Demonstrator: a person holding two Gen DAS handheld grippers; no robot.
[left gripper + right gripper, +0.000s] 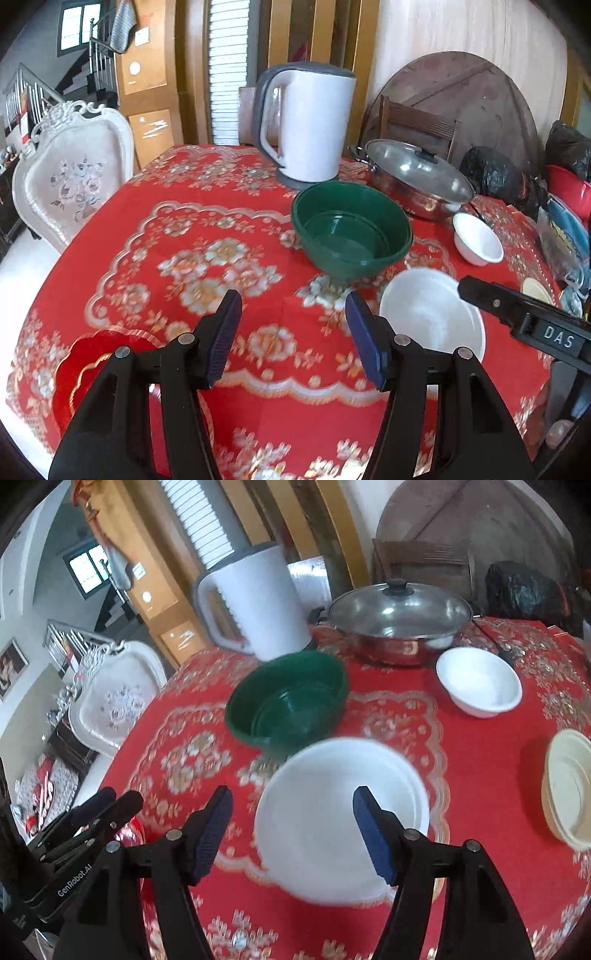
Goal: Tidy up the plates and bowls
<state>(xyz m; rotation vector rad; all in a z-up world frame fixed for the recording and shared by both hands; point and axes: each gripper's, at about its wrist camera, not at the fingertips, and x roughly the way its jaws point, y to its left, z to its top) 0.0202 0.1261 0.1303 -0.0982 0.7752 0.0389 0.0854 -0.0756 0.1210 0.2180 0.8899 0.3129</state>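
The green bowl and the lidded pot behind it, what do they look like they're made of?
The green bowl looks like moulded plastic: evenly dark green, with a soft dull sheen and a thin rim, though glazed ware can't be ruled out. The pot looks like polished stainless steel, mirroring the tablecloth; its lid seems to be clear glass with a metal rim and black knob.
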